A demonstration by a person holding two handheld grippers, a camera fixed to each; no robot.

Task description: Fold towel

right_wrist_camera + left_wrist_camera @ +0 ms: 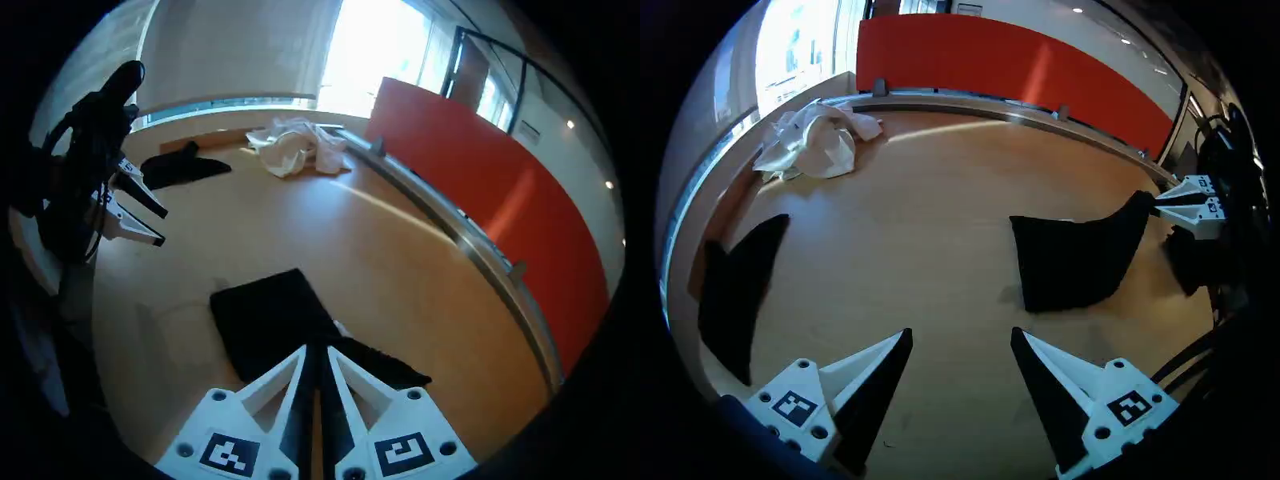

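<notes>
My right fingers [276, 388] clamp the black towel [264, 320], left fingers [880, 376] apart over the wooden counter [944, 208] beside the red partition [1000, 64].

left gripper [960, 333]: white wedge fingers, black inner faces, dark screw holes
right gripper [318, 350]: same white fingers, square black-and-white markers

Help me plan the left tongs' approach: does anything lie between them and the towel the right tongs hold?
Nothing visible does. Only bare table separates the open left tongs from the towel. The white heap and the other black cloth lie well aside. The right tongs pinch one corner.
</notes>
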